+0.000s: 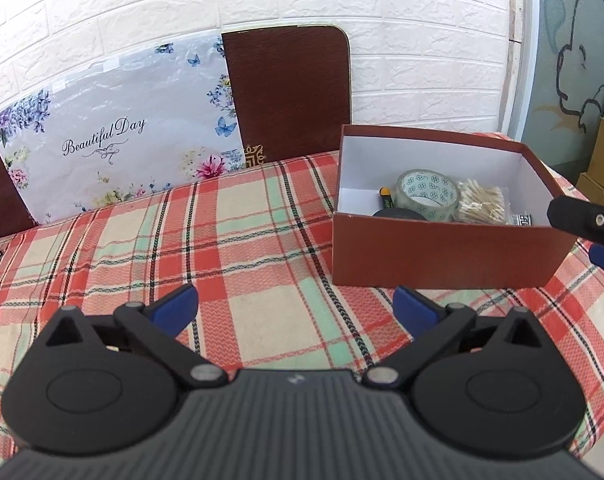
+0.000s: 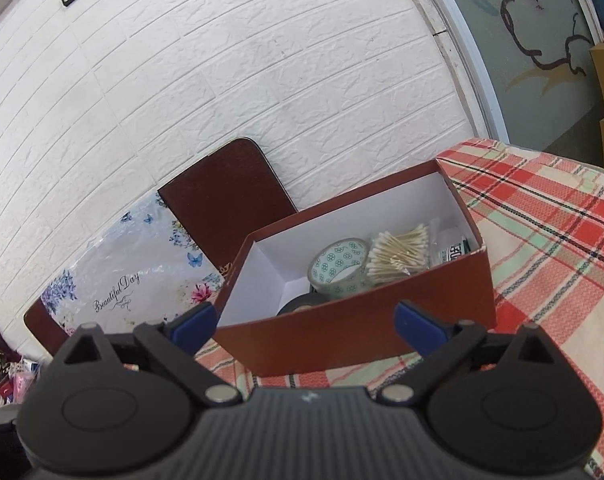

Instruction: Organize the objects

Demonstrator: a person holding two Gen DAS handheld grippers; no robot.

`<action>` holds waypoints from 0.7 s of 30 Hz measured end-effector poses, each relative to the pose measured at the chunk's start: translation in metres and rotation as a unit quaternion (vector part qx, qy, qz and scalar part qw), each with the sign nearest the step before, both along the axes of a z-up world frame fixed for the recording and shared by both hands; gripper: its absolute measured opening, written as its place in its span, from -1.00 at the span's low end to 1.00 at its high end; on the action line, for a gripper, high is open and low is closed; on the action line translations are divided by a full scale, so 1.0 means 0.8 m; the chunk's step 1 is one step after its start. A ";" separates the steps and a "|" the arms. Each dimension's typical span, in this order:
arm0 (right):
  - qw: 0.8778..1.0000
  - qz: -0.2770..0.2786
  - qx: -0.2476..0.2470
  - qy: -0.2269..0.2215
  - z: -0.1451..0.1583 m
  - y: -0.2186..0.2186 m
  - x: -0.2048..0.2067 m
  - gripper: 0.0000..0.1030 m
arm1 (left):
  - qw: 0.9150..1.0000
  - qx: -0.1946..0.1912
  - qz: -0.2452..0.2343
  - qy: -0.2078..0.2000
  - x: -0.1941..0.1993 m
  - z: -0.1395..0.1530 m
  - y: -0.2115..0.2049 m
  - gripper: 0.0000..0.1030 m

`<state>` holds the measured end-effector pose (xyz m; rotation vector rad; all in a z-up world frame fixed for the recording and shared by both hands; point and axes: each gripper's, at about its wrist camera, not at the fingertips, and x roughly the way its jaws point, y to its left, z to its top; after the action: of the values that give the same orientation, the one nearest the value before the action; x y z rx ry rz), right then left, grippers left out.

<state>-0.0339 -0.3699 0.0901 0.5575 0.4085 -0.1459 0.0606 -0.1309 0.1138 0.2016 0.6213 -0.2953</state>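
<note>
Red-brown box [image 2: 354,336] on plaid worktop [image 1: 237,240] — holds tape roll [image 2: 338,266], cotton swabs [image 2: 400,254]; left claw [image 1: 295,306] and right claw [image 2: 306,320] spread, empty — sorting apparently done, next likely withdrawal.

Home: plaid tablecloth [image 1: 241,240], brick wallpaper [image 2: 261,80]

Table under plaid cloth [image 1: 241,240]; open red-brown box [image 1: 442,252] directly on cloth.
</note>
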 end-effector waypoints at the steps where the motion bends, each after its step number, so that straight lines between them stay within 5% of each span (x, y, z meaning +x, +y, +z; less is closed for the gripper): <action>1: 1.000 0.000 -0.002 0.000 0.001 0.002 -0.002 0.95 | 1.000 0.002 0.001 -0.003 -0.002 0.000 0.000 1.00; 18: 0.999 -0.010 -0.037 -0.007 0.007 0.016 -0.010 0.96 | 0.996 0.006 0.033 -0.078 -0.027 0.021 0.005 1.00; 21: 0.999 -0.012 -0.037 -0.006 0.004 0.014 -0.010 0.97 | 0.998 0.005 0.025 -0.065 -0.026 0.021 0.002 1.00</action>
<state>-0.0415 -0.3589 0.0933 0.4901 0.3834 -0.1807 0.0401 -0.1290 0.1306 0.2132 0.4990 -0.2285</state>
